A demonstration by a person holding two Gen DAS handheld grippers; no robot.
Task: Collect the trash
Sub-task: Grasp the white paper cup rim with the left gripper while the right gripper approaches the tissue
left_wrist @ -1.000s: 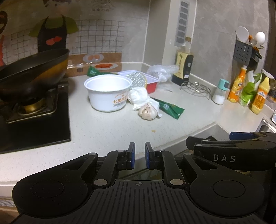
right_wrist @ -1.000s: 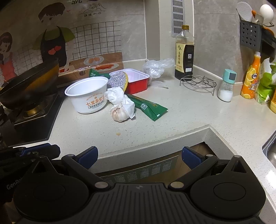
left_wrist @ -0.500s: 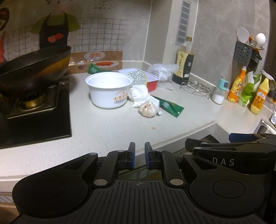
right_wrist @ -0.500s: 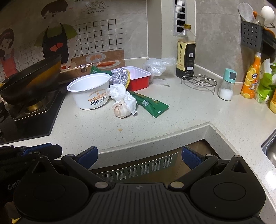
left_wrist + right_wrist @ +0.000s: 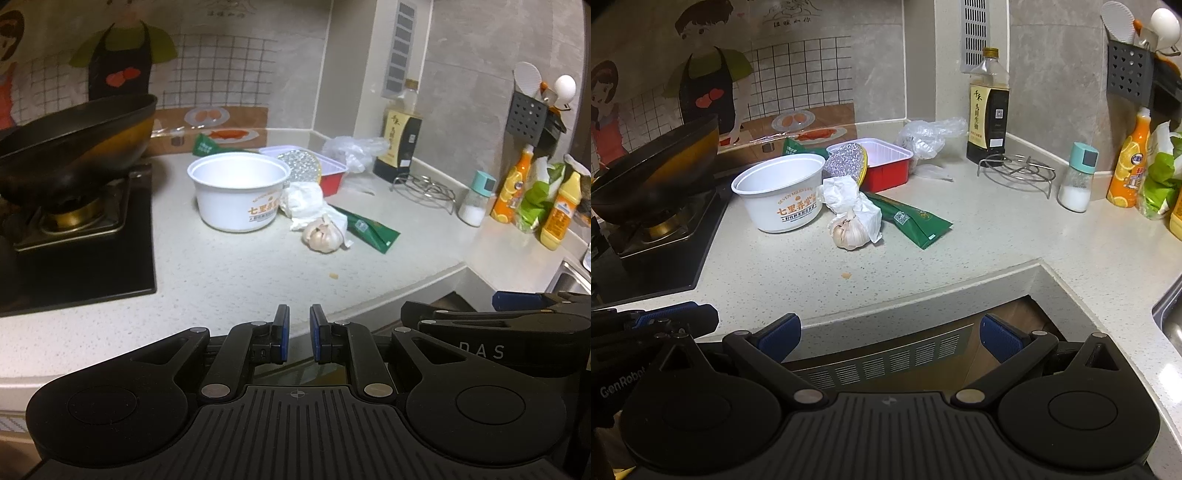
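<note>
Facing trash heaped on the worktop (image 5: 979, 236).
Left gripper (image 5: 299, 334) jaws nearly closed and empty, right gripper (image 5: 890, 334) jaws wide, apparently ready for white bowl (image 5: 779, 195), tissue (image 5: 849, 201), green packet (image 5: 912, 221).

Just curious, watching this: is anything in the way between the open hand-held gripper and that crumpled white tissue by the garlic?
Nothing visible blocks it. Bare countertop lies between the right hand-held gripper and the crumpled tissue; only the garlic bulb sits against its near side.
</note>
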